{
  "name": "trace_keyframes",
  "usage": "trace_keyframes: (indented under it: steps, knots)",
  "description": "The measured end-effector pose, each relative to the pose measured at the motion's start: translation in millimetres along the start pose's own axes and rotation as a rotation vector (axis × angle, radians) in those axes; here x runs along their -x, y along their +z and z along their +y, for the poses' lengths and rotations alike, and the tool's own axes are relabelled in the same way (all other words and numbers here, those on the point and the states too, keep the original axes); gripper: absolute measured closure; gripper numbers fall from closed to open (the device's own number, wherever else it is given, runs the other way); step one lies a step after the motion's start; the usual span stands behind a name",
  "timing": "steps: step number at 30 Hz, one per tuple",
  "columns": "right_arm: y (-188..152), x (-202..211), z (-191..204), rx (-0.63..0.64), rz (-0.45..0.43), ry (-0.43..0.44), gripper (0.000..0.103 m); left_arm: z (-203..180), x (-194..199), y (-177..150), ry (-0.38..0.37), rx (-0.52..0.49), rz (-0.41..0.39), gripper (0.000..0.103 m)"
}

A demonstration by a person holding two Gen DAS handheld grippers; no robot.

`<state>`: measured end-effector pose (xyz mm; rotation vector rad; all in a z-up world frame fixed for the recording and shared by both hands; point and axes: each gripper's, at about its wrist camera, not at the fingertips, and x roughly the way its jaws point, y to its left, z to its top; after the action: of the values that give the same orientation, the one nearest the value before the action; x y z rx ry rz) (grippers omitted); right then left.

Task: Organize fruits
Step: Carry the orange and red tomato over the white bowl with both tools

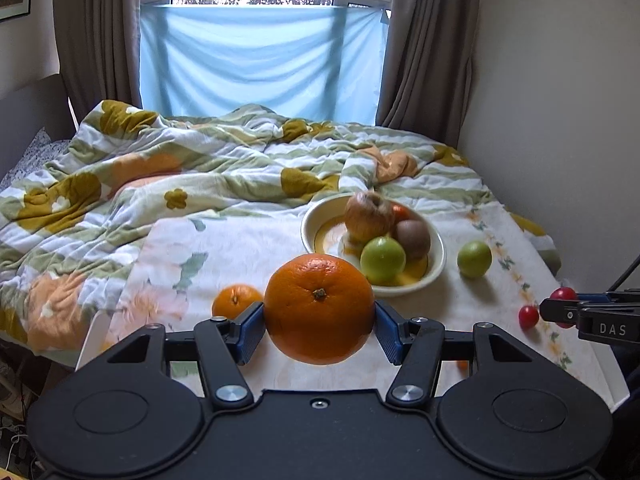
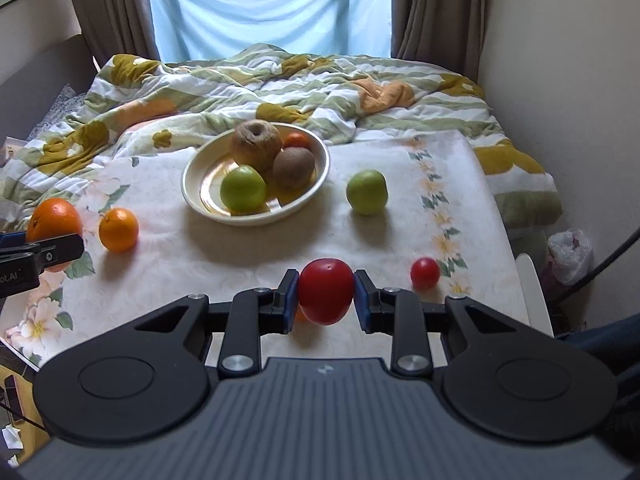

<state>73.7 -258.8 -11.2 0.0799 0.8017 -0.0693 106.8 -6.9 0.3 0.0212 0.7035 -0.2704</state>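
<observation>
A: Fruits, left to right; large orange (image 1: 319, 309) pinched across its middle by the left gripper (image 1: 319, 322), jaws pressed on either flank, stem end facing the camera, fruit clear of the cloth below; small orange (image 1: 236, 300) loose on the floral cloth (image 1: 224, 252), just beside it.

B: Bowl?

A: Cream bowl (image 1: 434, 270) mid-cloth; holds a brownish apple (image 1: 368, 216), a green apple (image 1: 383, 260), a kiwi (image 1: 414, 238), something small and orange behind; a second green apple (image 2: 367, 192) sits loose on the cloth to the bowl's right.

B: And the right side?

A: Right gripper (image 2: 326, 299) pinching a red tomato (image 2: 326, 296), jaws closed on its sides; a smaller tomato (image 2: 425, 273) lies loose to its right, near the cloth's edge.

B: Handling?

A: My guess: orange firm and fairly heavy, dimpled rind gives the pads purchase, widest girth is the right hold; tomato light, thin-skinned, smooth, likely to bruise or squirt out under a hard squeeze, so grip gently at the middle; bedding under the cloth looks soft, round fruit may roll once set down.
</observation>
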Motion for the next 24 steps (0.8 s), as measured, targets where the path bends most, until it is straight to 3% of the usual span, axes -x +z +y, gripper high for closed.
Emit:
trace_keyframes:
  steps: [10, 24]
  knots:
    - [56, -29, 9, 0.062, -0.034, 0.093, 0.059, 2, -29, 47, 0.037, 0.043, -0.035, 0.041]
    - [126, -100, 6, 0.131, -0.024, 0.176, 0.059, -8, -121, 87, 0.062, 0.068, 0.039, 0.041]
